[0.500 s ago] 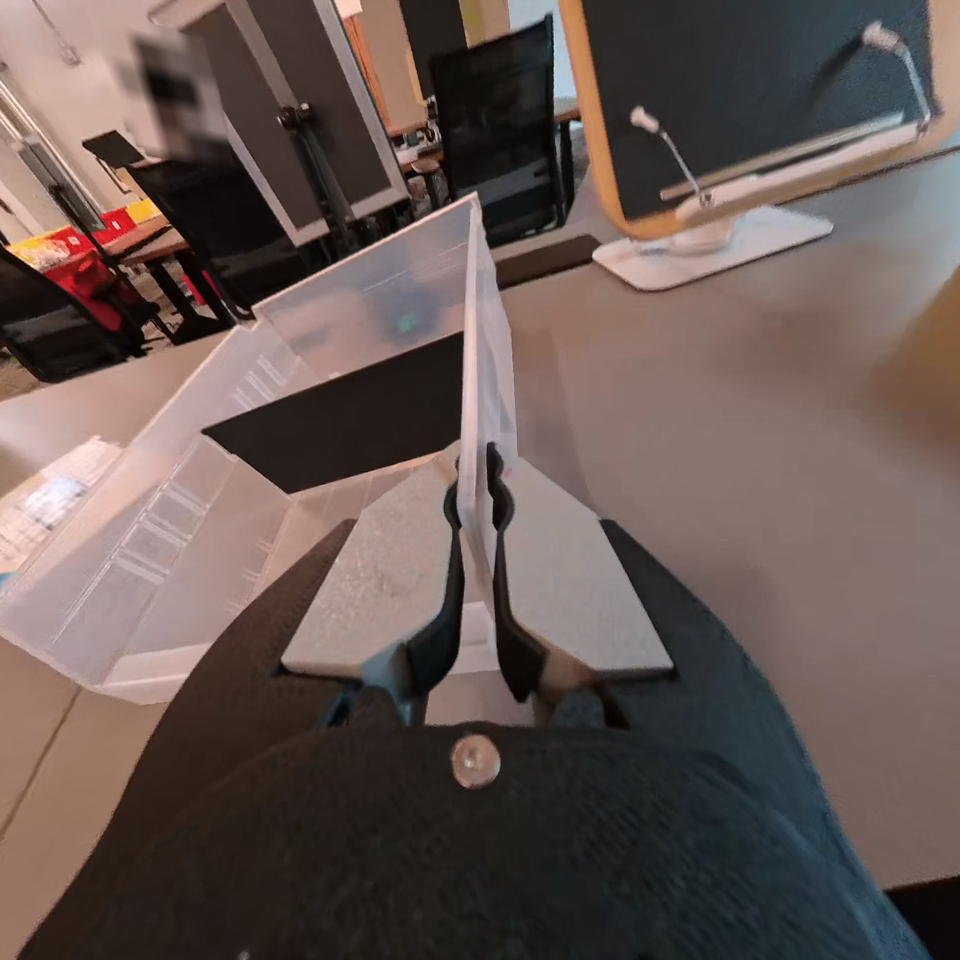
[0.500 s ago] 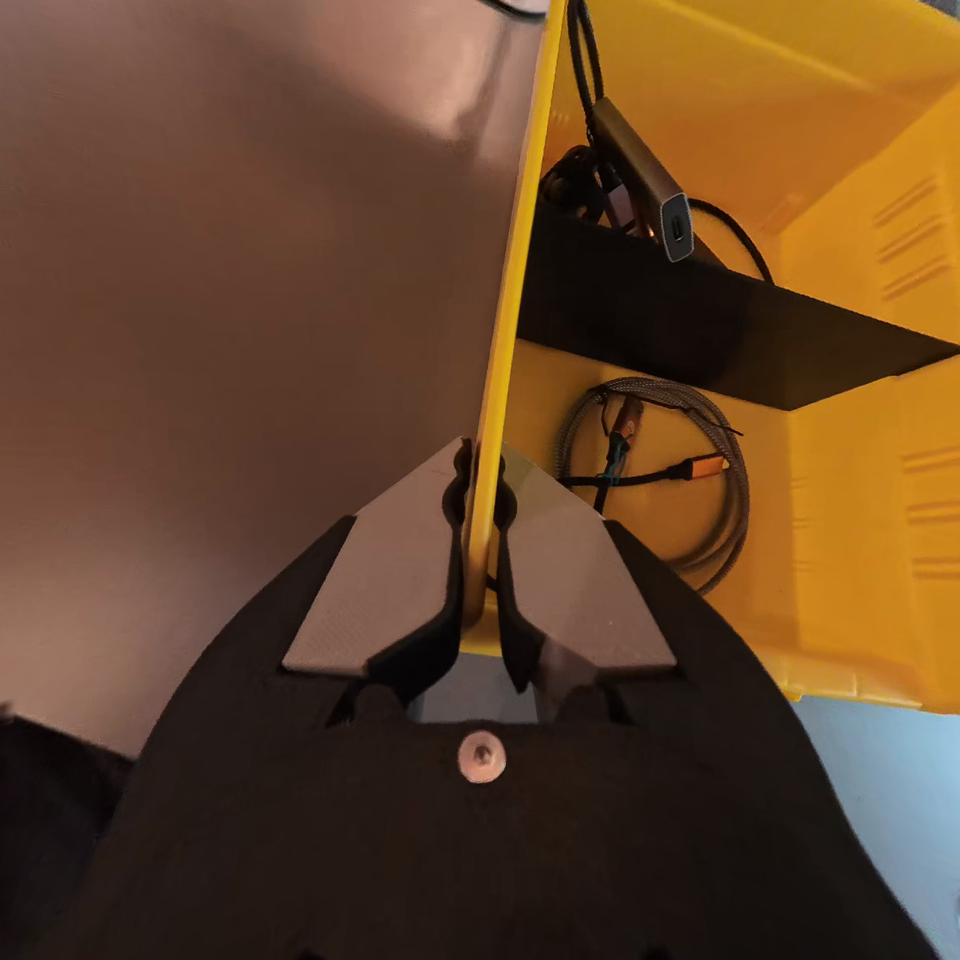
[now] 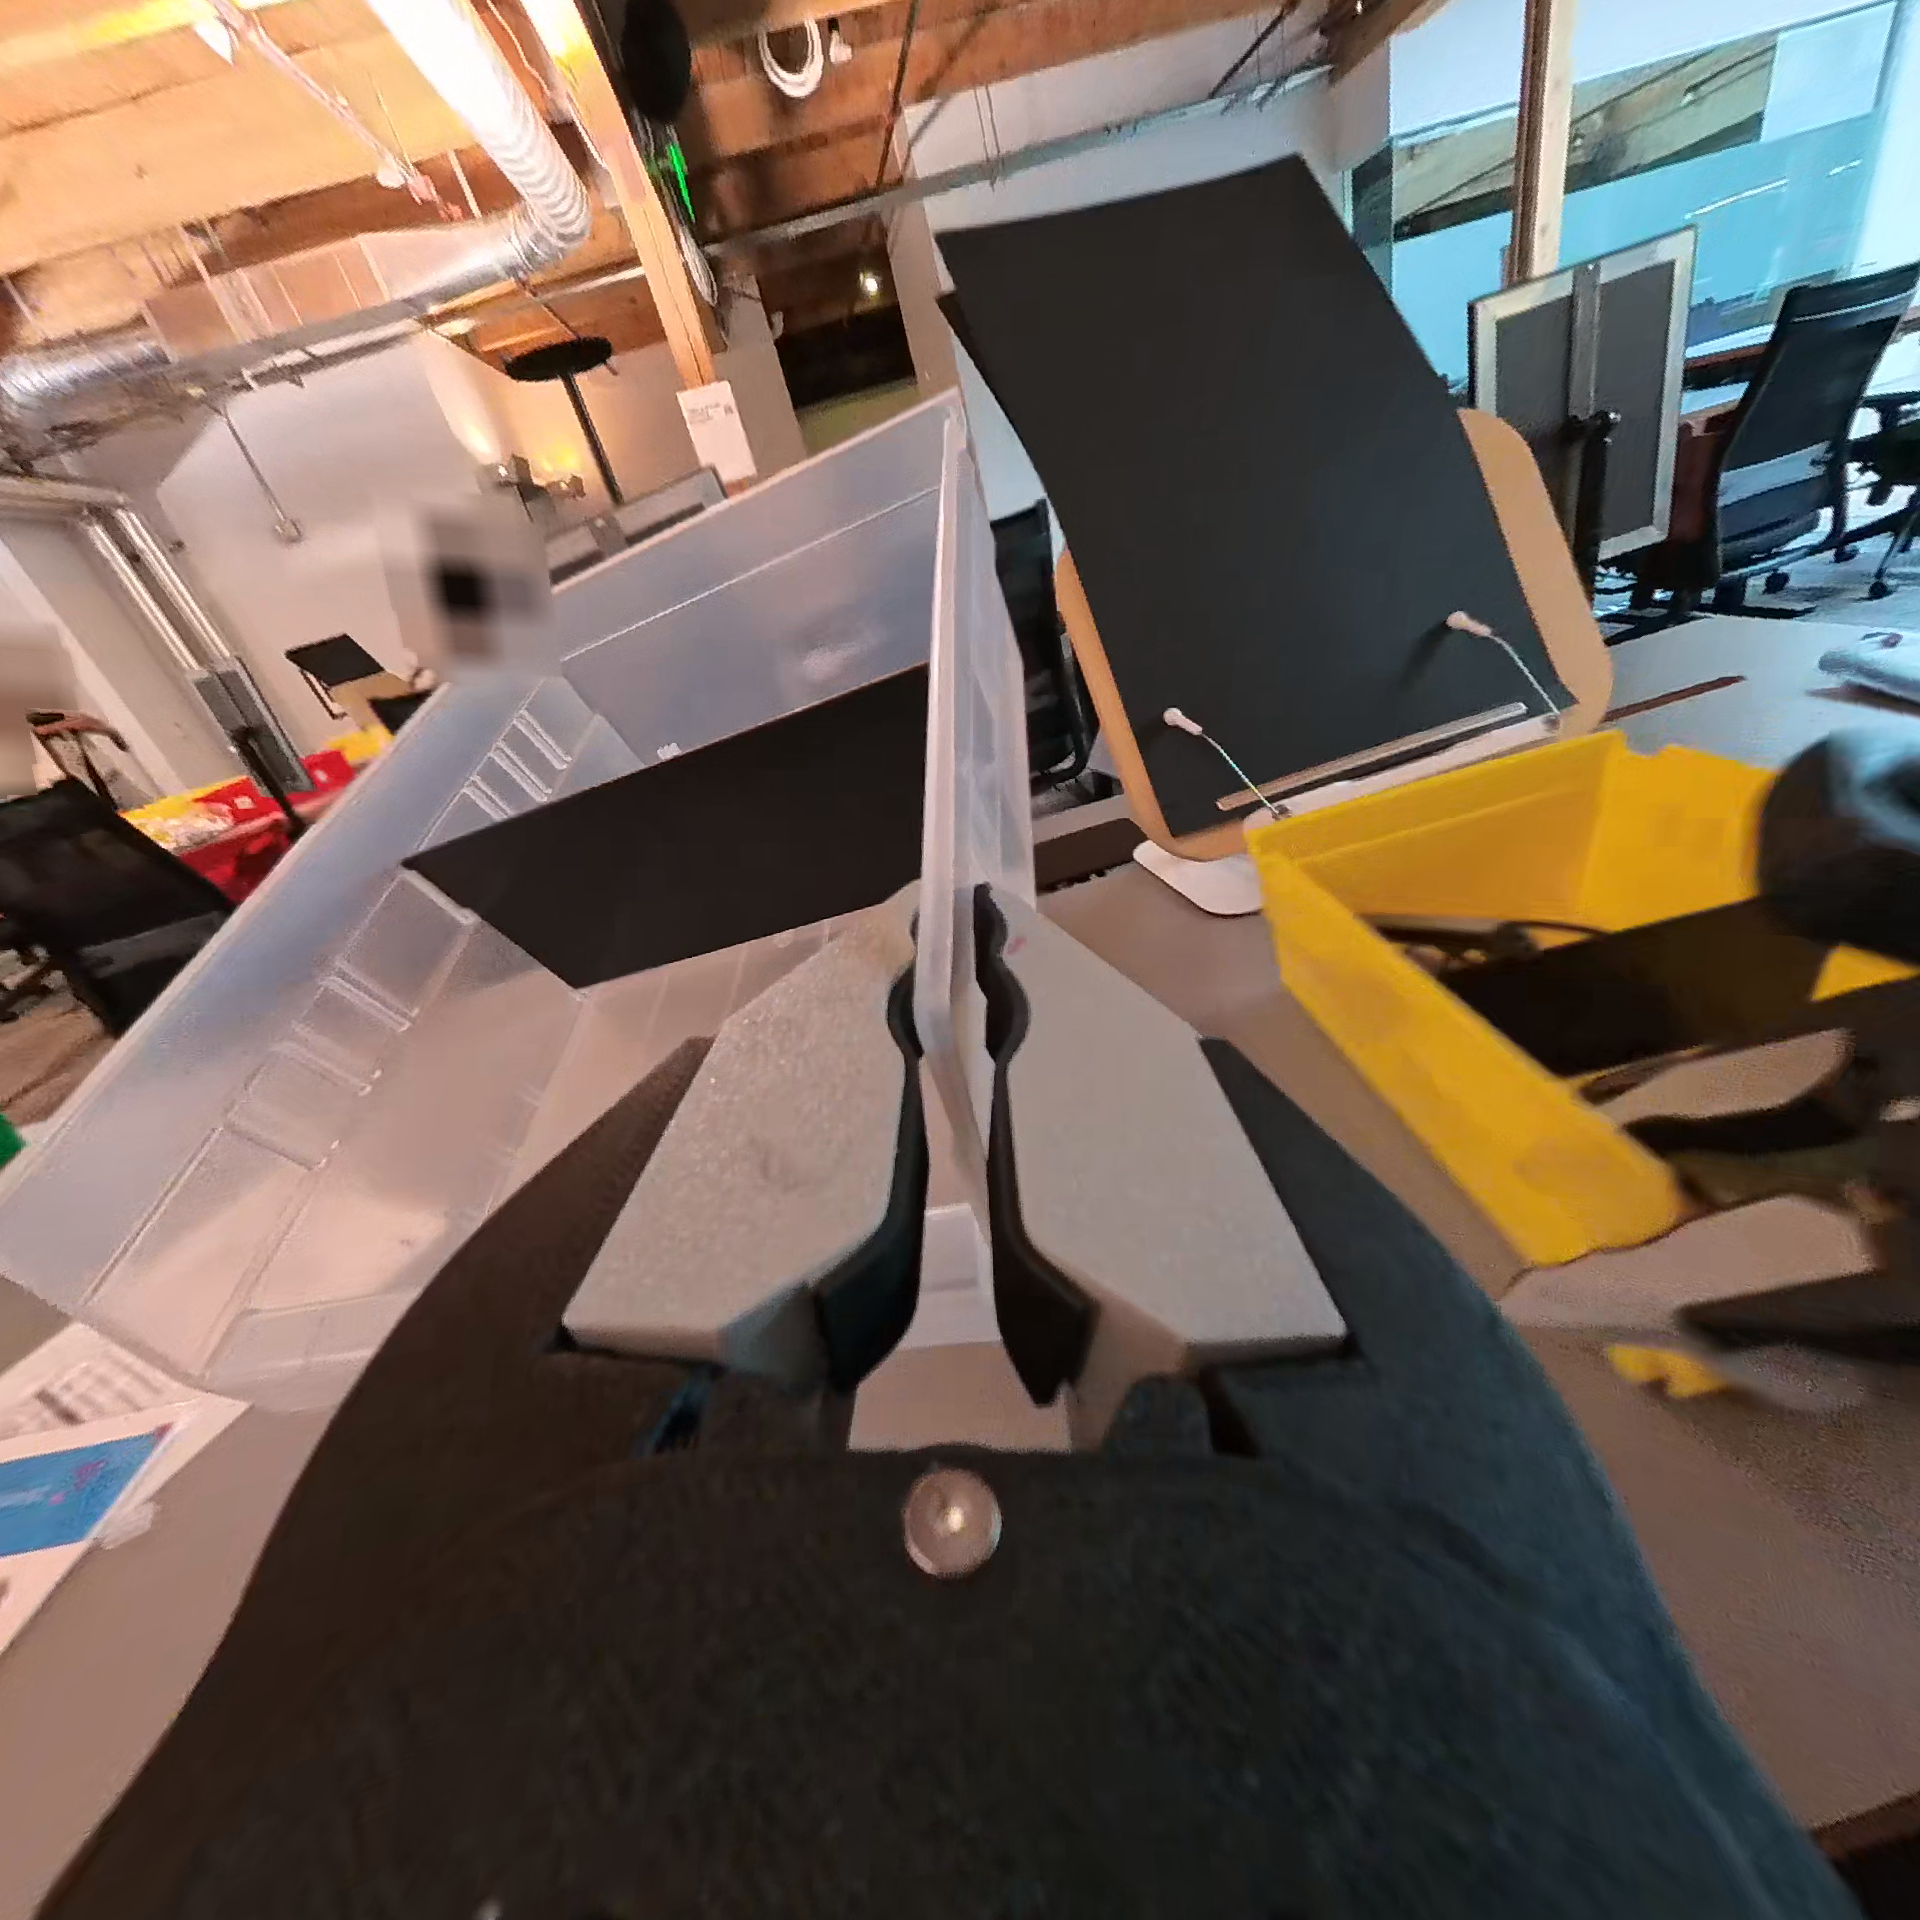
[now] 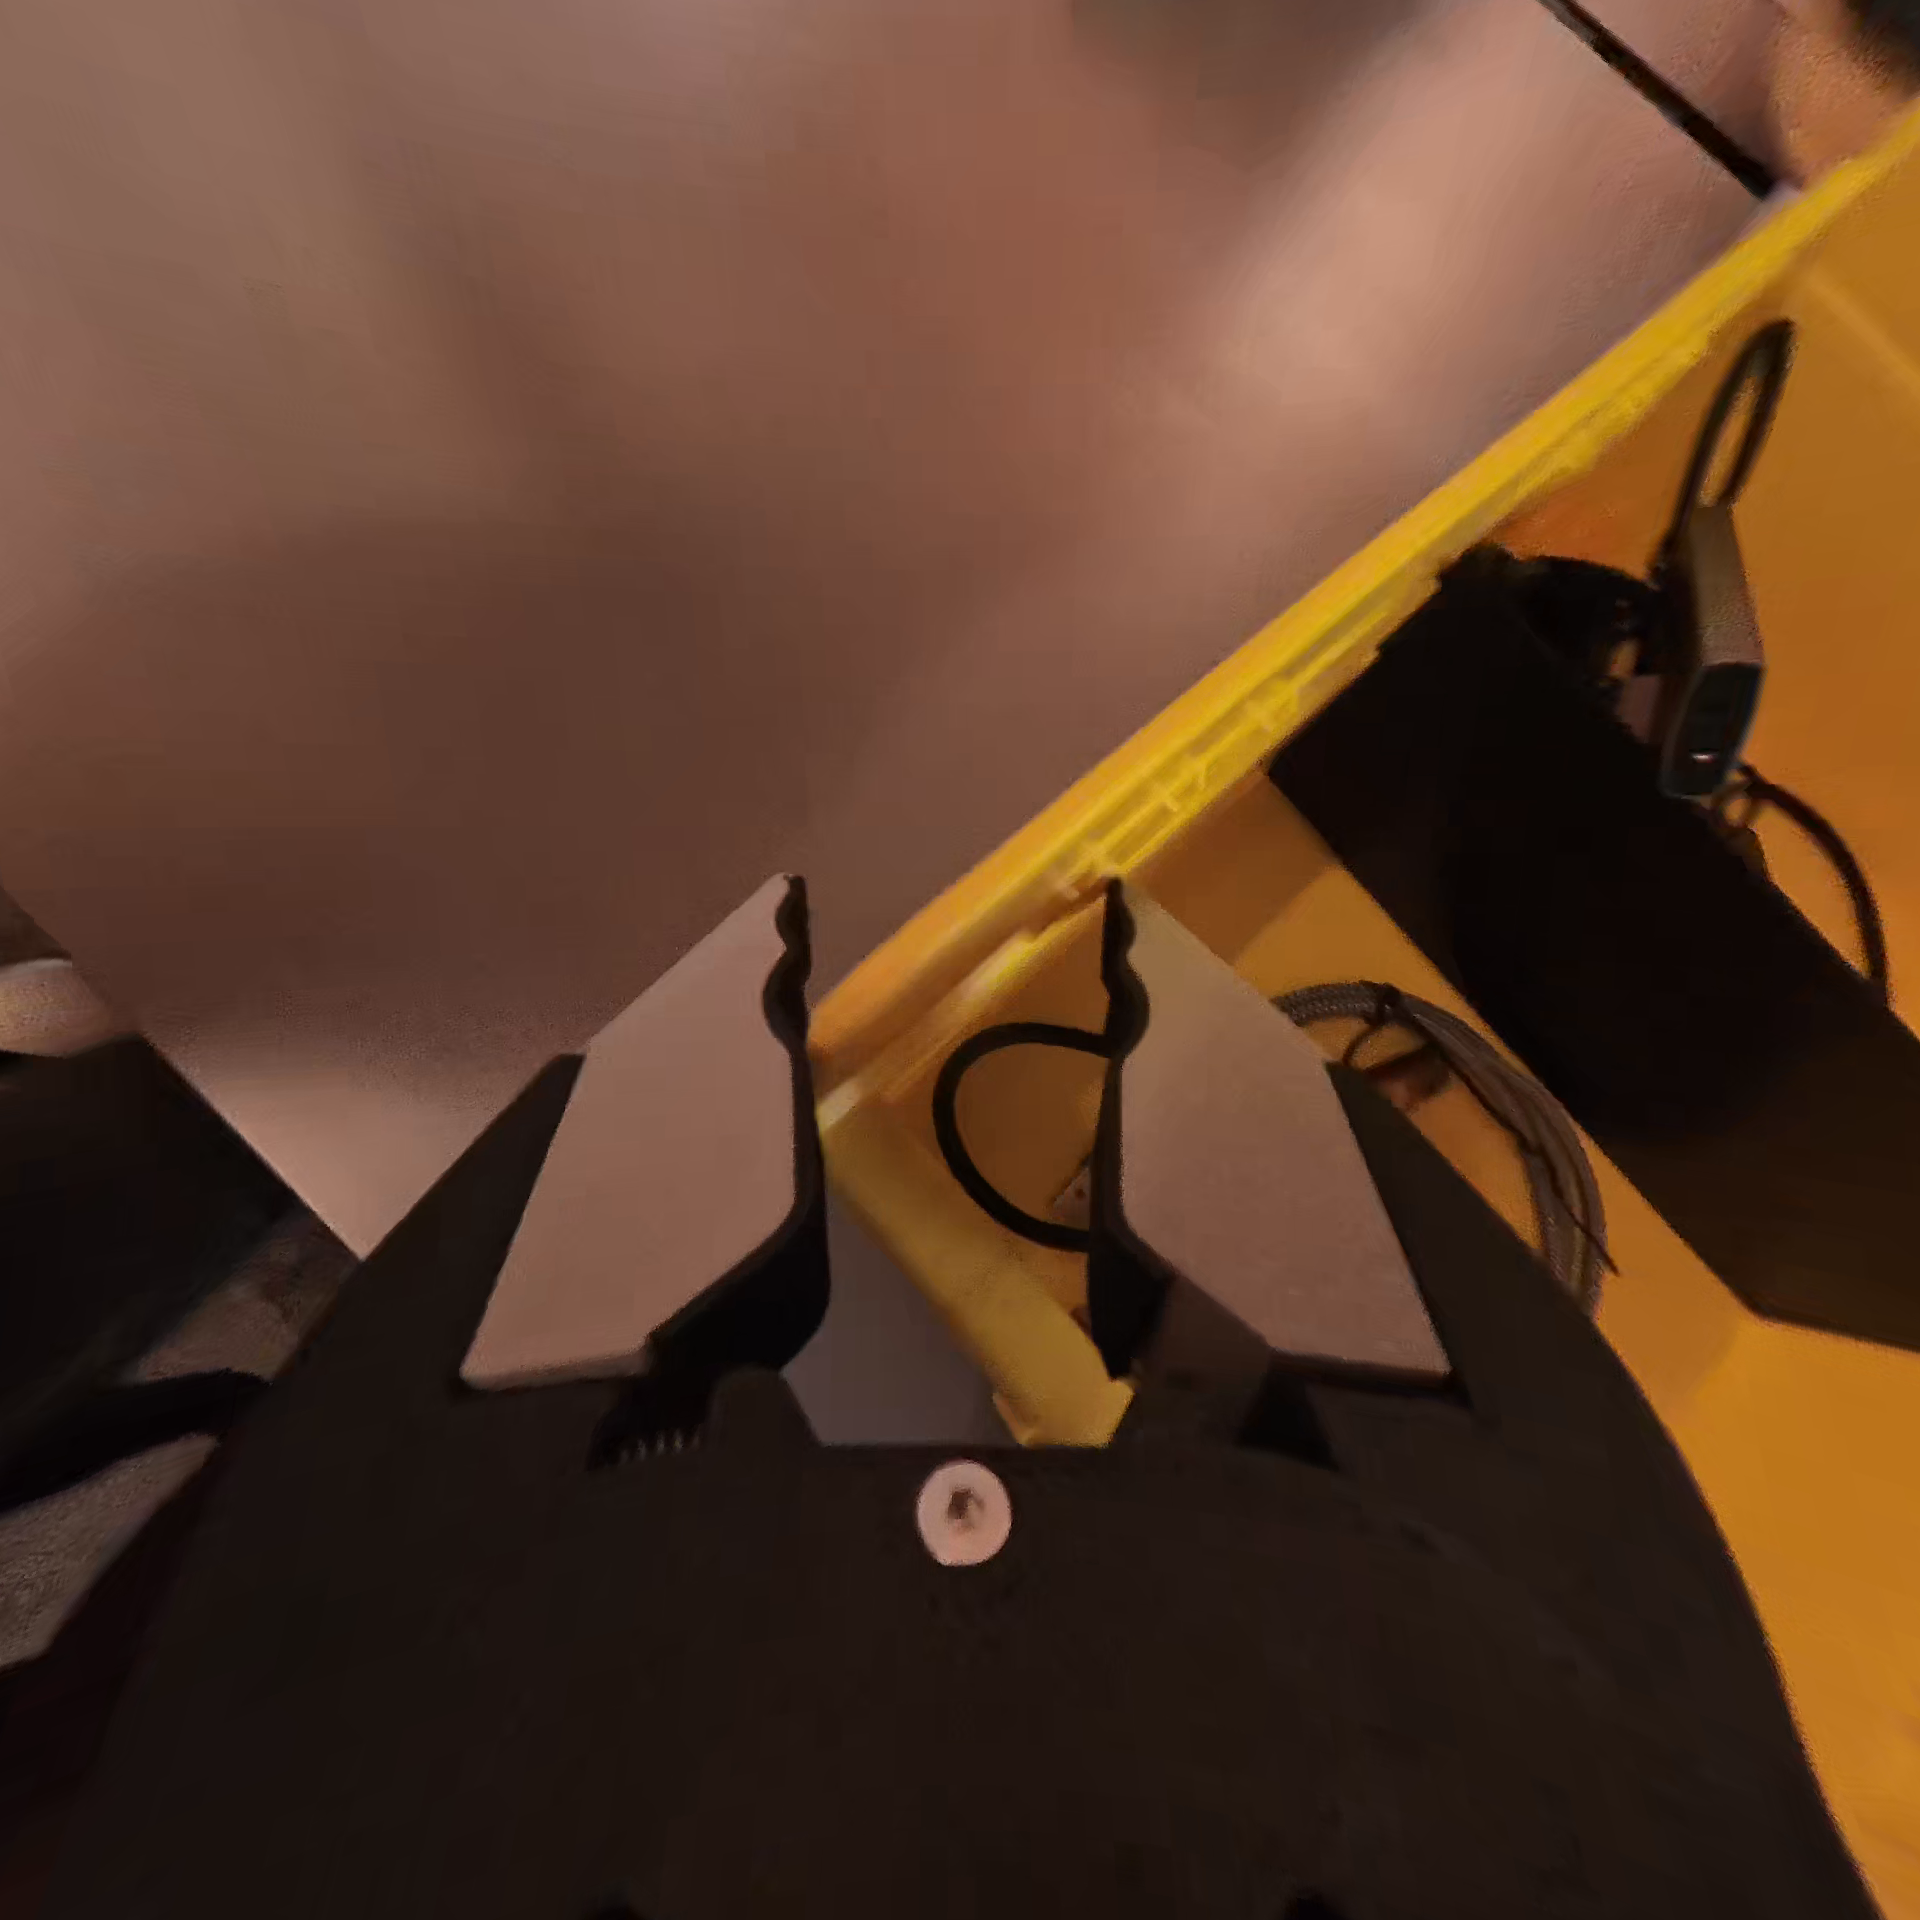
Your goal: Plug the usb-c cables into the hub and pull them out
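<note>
The left gripper is clamped on the side wall of a clear plastic bin, at frame centre. The right gripper stands with its fingers apart, one on each side of the near corner of the yellow bin. Inside, at right of centre, lies a coiled braided cable; beyond a black divider, at upper right, sits the grey hub. A printed sheet lies at lower left of the left wrist view; its writing is not legible.

We are clamping the left gripper on the clear bin's side wall; the yellow bin is sitting just beside it.
</note>
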Demonstrator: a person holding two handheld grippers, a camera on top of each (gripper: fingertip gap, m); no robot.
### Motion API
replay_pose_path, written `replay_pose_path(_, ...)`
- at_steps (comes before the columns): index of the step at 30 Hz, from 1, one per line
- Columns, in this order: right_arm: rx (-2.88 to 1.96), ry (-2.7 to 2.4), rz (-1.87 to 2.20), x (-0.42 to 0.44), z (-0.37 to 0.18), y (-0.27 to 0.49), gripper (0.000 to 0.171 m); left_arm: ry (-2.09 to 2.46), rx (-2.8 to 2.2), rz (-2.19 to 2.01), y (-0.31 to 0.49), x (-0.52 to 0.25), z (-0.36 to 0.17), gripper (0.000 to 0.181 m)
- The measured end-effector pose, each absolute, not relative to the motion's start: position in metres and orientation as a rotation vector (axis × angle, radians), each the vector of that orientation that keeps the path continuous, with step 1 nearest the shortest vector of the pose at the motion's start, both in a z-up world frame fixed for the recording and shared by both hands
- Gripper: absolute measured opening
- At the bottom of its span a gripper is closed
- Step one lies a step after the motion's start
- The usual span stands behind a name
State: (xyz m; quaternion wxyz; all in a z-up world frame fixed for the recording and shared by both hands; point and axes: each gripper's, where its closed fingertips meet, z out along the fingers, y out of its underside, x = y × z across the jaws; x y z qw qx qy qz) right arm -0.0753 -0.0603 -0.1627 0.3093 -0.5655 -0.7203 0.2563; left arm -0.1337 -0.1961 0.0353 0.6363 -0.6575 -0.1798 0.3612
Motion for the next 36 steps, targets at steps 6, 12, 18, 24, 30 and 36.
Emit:
replay_pose_path(6, -1.505, -1.883, 0.857, -0.117, -0.127, -0.137, 0.066, -0.401, -1.46, 0.907, -0.209, -0.129, 0.049, 0.001)
replay_pose_path(12, -1.279, -1.973, 1.117, -0.037, -0.054, -0.115, 0.071, -0.208, -1.41, 0.765, -0.172, -0.074, 0.07, 0.001)
replay_pose_path(18, -0.981, -2.109, 0.952, 0.092, -0.051, 0.014, 0.06, 0.122, -1.431, 0.572, -0.084, 0.022, 0.062, 0.001)
replay_pose_path(24, -1.343, -1.884, 0.731, 0.182, -0.072, 0.166, 0.07, 0.306, -1.521, 0.321, 0.037, 0.105, 0.016, 0.002)
replay_pose_path(30, -1.402, -1.693, 0.563, 0.215, -0.048, 0.23, 0.068, 0.313, -1.621, 0.195, 0.155, 0.154, -0.046, 0.003)
replay_pose_path(36, -1.369, -1.684, 0.731, 0.194, -0.047, 0.212, 0.065, 0.307, -1.807, 0.172, 0.211, 0.173, -0.124, 0.003)
